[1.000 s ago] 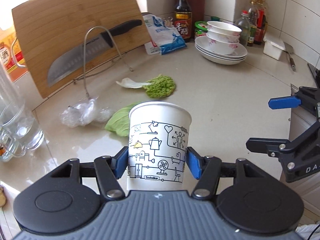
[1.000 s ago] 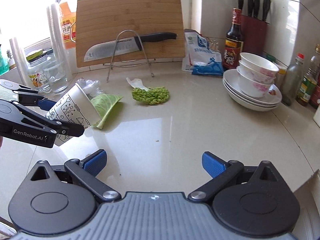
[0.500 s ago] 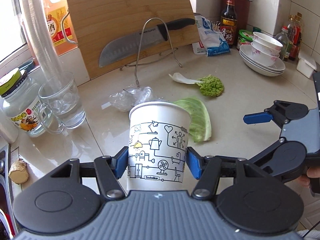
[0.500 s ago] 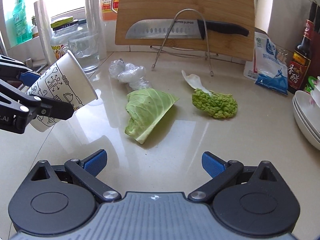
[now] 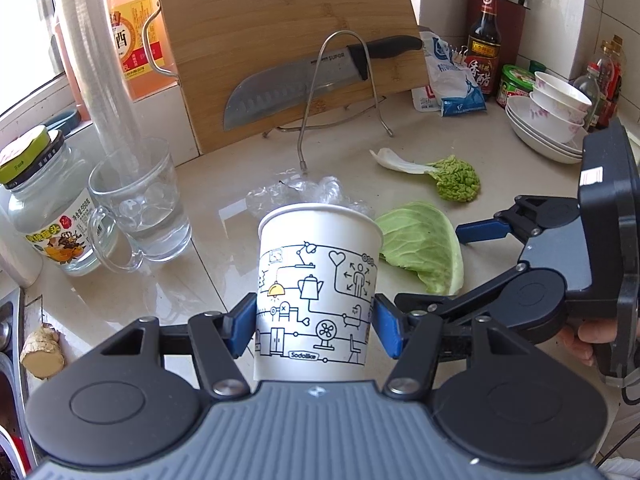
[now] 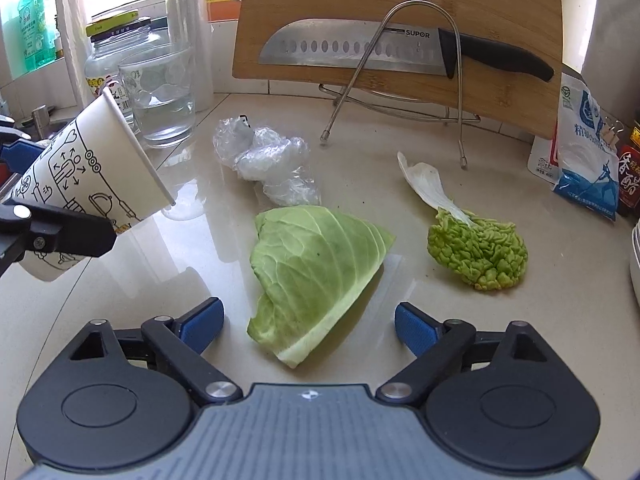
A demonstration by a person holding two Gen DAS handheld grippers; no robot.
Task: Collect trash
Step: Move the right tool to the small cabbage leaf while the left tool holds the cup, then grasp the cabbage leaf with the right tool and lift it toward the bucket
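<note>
My left gripper (image 5: 314, 330) is shut on a white paper cup (image 5: 316, 280) with black line drawings, held tilted above the counter; the cup also shows at the left of the right wrist view (image 6: 86, 188). My right gripper (image 6: 308, 326) is open, its fingers on either side of the near end of a pale green cabbage leaf (image 6: 316, 268). The right gripper shows in the left wrist view (image 5: 452, 268), over the cabbage leaf (image 5: 424, 244). Crumpled clear plastic wrap (image 6: 268, 164) and a curly green leaf with a white stem (image 6: 476, 248) lie further back.
A bamboo cutting board (image 6: 400, 4) and a kitchen knife (image 6: 360, 48) lean on a wire rack at the back. A glass mug (image 6: 160, 92) and jar (image 5: 44, 204) stand left. Stacked bowls (image 5: 552, 120), a sauce bottle (image 5: 484, 40) and a salt bag (image 6: 584, 152) stand right.
Both grippers have moved left and closer to the trash. The right gripper has come up to the cabbage leaf, which now lies between its open fingers. The cup stays gripped.
</note>
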